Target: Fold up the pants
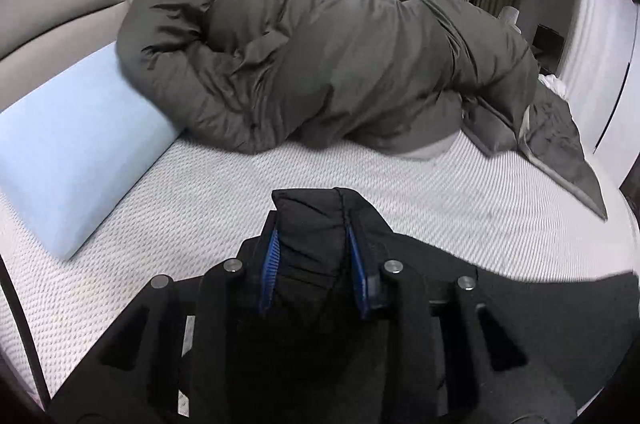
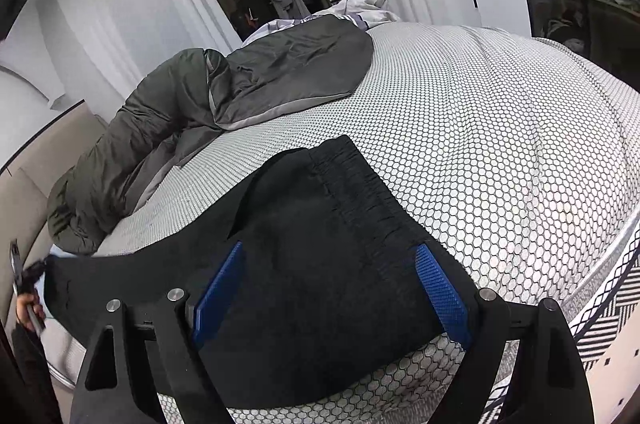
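The left gripper (image 1: 312, 264) pinches a bunched fold of the black pants (image 2: 320, 244) between ridged blue pads. The right gripper (image 2: 332, 288) stands wide over the gathered waistband — soft knit lying on the honeycomb-textured mattress (image 2: 500, 144), near a puffy olive duvet (image 1: 320, 64).

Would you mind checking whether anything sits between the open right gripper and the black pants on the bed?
Nothing visible does. The right gripper hangs open directly over the black pants, its blue pads either side of the fabric near the gathered waistband. The grey duvet lies farther back on the mattress, clear of the pants.
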The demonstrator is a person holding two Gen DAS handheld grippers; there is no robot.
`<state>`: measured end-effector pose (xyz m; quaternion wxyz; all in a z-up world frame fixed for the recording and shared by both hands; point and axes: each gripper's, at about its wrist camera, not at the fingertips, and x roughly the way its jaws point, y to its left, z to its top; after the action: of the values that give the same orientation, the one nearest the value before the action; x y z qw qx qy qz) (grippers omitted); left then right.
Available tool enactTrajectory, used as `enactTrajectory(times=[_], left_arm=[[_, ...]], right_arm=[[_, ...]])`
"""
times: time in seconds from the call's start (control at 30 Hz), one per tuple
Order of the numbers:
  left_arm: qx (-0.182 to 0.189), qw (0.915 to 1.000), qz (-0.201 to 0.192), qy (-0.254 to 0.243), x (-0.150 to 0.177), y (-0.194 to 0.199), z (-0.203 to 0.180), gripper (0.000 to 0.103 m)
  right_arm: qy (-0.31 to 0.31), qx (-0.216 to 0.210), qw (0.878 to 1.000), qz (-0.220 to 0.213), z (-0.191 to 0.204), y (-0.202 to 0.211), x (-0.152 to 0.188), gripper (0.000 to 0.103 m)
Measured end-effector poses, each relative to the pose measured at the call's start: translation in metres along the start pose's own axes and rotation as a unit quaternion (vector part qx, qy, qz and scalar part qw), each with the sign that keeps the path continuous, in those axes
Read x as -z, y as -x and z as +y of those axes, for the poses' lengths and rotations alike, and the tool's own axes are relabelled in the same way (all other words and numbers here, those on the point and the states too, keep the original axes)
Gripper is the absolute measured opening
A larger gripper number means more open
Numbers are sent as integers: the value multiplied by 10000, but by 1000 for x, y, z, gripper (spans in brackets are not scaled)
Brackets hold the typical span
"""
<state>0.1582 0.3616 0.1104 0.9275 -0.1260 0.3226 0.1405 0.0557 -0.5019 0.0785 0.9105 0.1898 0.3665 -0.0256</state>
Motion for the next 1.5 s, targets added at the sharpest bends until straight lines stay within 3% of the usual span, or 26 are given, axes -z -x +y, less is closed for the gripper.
enactTrajectory(times=[0.07, 0.13, 0.23, 0.3, 0.37, 0.43, 0.47, 0.53, 0.63, 0.7, 0.77, 0.87, 0.9, 0.97, 1.03, 1.1, 1.17, 1.2, 1.23, 1.3, 1.43, 1.5], left_arm=[[-53, 9998, 155, 96, -12, -26, -4, 28], [-330, 9987, 399, -1, -11, -53, -8, 31], [-952, 9867, 1301, -193, 14, -118, -3, 33], [-993, 9812, 1650, -97, 30, -132, 5, 35], [-895, 9835, 1569, -65, 41, -125, 8, 44], [-857, 9853, 1477, -110, 46, -112, 8, 67], [-800, 9867, 1406, -130, 49, -104, 8, 71], [-729, 9876, 1366, -259, 53, -95, 6, 72], [-969, 9819, 1535, -534, 61, -98, 3, 72], [-999, 9793, 1687, -507, 68, -104, 5, 72], [-968, 9791, 1729, -463, 84, -105, 9, 72], [-923, 9805, 1662, -505, 92, -106, 10, 72], [-915, 9805, 1658, -522, 94, -106, 10, 72], [-882, 9811, 1649, -508, 97, -108, 13, 73], [-827, 9812, 1683, -453, 99, -109, 14, 79], [-735, 9816, 1731, -328, 102, -111, 17, 80], [-764, 9826, 1679, -210, 102, -105, 21, 79], [-744, 9839, 1624, -98, 102, -99, 24, 79], [-726, 9844, 1601, -13, 104, -92, 26, 79], [-632, 9864, 1514, 127, 108, -74, 32, 79], [-372, 9911, 1175, 497, 124, -27, 44, 79], [-6, 9880, 1296, 838, 139, -12, 48, 79]], right_arm=[[63, 62, 10000, -6, -1, 4, 0, 88], [86, 133, 9999, -35, -3, 8, -1, 88], [24, 189, 9998, -38, -10, 12, -2, 88], [-4, 223, 9997, 48, -14, 12, -2, 88], [54, 227, 9996, 138, -15, 8, -4, 88], [177, 266, 9993, 211, -10, 1, -11, 88], [258, 240, 9990, 270, -6, -5, -16, 88], [418, 138, 9981, 430, 3, -25, -31, 88], [678, 191, 9952, 675, 17, -67, -59, 88], [876, 416, 9914, 879, 23, -101, -75, 88], [1093, 910, 9826, 1194, 23, -140, -87, 88], [1234, 1007, 9706, 1804, 19, -180, -88, 47], [1326, 1069, 9667, 1909, 21, -186, -87, 42], [1715, 1115, 9686, 1411, 33, -177, -92, 42], [1610, 1103, 9753, 1040, 30, -169, -106, 43], [1504, 1337, 9716, 1244, 21, -184, -111, 54], [1537, 1524, 9626, 1629, 18, -200, -108, 56], [1542, 1480, 9633, 1624, 18, -197, -107, 58], [1546, 1409, 9662, 1509, 20, -185, -107, 61], [1544, 1223, 9729, 1213, 23, -154, -104, 85], [1513, 728, 9832, 716, 21, -78, -81, 92], [1377, 544, 9869, 636, 17, -54, -65, 92]])
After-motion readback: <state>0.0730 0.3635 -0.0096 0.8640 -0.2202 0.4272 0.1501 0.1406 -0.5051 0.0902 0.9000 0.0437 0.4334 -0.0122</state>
